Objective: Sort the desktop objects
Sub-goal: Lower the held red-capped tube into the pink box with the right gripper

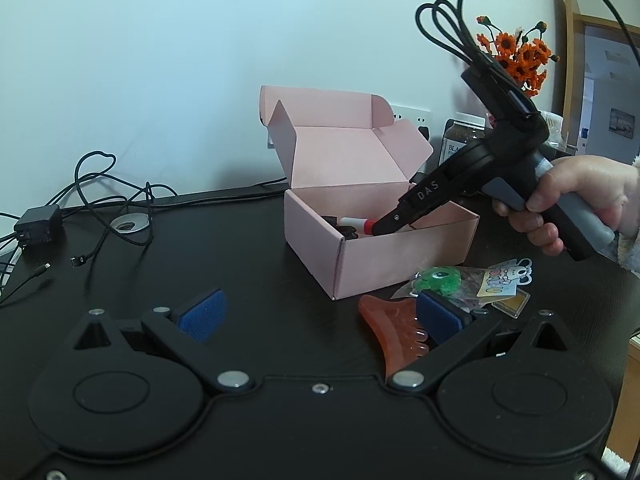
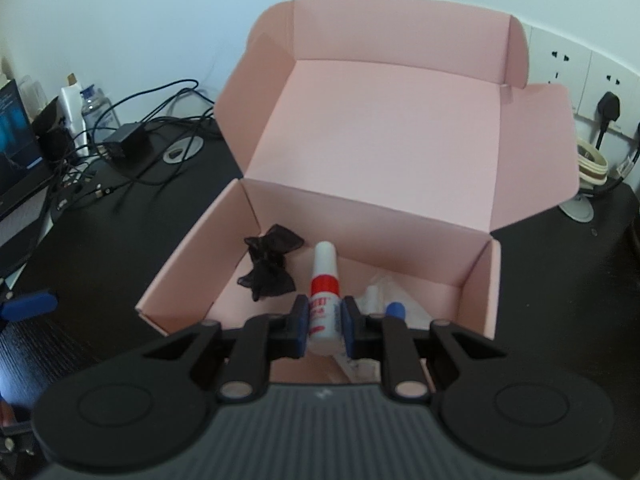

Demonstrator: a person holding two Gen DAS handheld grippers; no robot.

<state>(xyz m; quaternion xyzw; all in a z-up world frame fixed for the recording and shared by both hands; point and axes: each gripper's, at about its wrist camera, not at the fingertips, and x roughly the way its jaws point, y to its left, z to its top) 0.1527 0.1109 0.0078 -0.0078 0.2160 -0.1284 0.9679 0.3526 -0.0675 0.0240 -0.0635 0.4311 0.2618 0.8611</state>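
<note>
The right gripper [image 2: 325, 326] clenches the white tube [image 2: 324, 300] low inside the pink box [image 2: 180, 280] (ready for release, I think); the left gripper [image 1: 320, 316] waits open near the orange hair claw [image 1: 390, 330].

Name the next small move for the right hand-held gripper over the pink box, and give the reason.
Probably open it and let go. The right hand-held gripper is shut on the white and red bottle, which already sits inside the pink box beside the black bow. The left hand-held gripper waits open near the orange hair claw.
</note>
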